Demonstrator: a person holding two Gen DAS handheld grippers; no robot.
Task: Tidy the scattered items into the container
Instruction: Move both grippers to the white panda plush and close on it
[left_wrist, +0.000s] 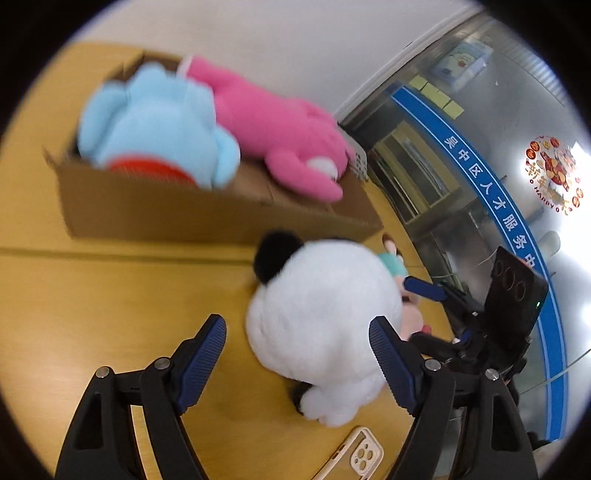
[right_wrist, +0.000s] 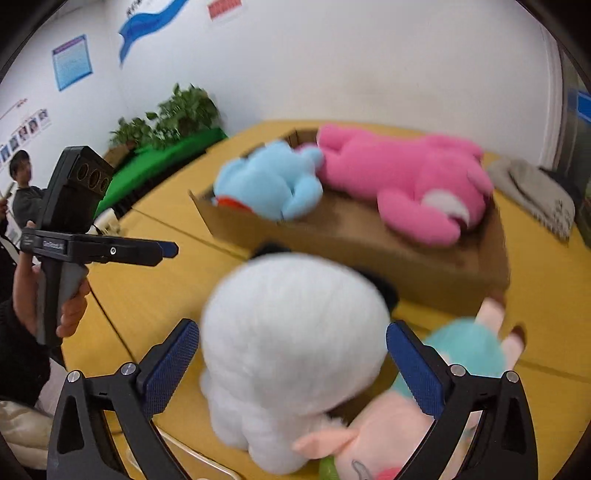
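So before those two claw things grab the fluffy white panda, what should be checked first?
1. Right gripper open wide enough for the panda toy: ok, its fingers stand on both sides of the toy.
2. Left gripper open: ok, but the panda sits toward its right finger, not centred.
3. Grippers apart from each other: ok, though both aim at the same toy.
4. Room in the cardboard box: cannot tell; the blue plush and pink plush already fill much of it.
5. Nothing else caught in the grasp: not ok, the pink doll with teal hair lies against the panda.
6. Phone case clear of the grasp: ok.
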